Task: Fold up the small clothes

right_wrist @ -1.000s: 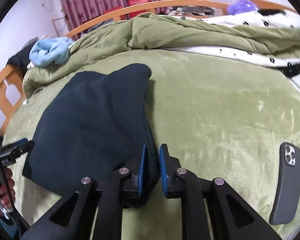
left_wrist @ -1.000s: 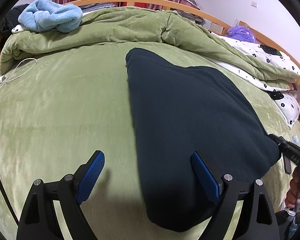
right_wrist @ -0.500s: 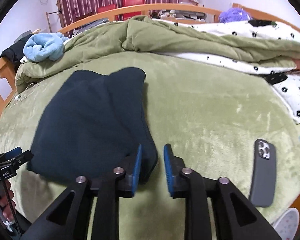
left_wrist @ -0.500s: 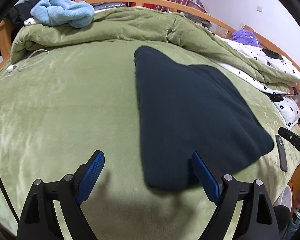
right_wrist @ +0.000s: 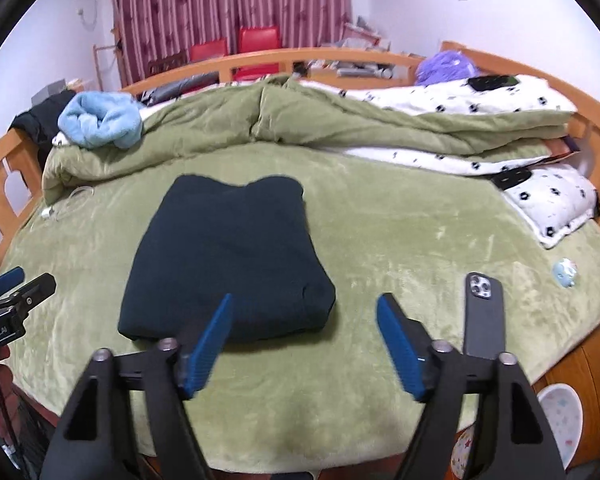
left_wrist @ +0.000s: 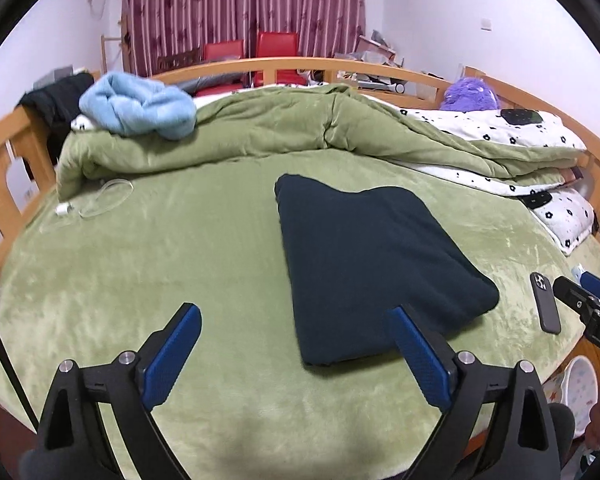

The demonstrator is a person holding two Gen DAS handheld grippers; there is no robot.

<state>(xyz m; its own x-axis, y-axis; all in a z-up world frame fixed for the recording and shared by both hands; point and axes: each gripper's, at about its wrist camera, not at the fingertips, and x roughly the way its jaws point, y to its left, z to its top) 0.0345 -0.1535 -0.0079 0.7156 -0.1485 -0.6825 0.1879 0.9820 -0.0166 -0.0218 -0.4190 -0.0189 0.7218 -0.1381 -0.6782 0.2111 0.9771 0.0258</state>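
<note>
Left wrist view has the left claw [left_wrist: 296,356] spread wide with nothing in it, hovering over the bed [left_wrist: 180,248]. Its right finger sits in front of the near edge of the dark garment [left_wrist: 376,264], which looks clear of the cloth. Right claw [right_wrist: 304,344] is also wide and empty, hanging just short of the garment's near edge at about 11 o'clock from it.

The garment lies flat at the middle of the green bed, folded into a thick pad already. If another fold is wanted, I'd pinch both near corners at once, catch all the layers, then carry them toward 12 o'clock and lay them down evenly so nothing bunches.

Stuff around: a phone [right_wrist: 484,312] lies on the bed at 1 o'clock off the right claw, close enough to bump. Rumpled quilt [left_wrist: 300,128] and a blue towel [left_wrist: 138,108] at the far end limit room that way. A white cable [left_wrist: 100,200] is over at 10 o'clock, well apart.
</note>
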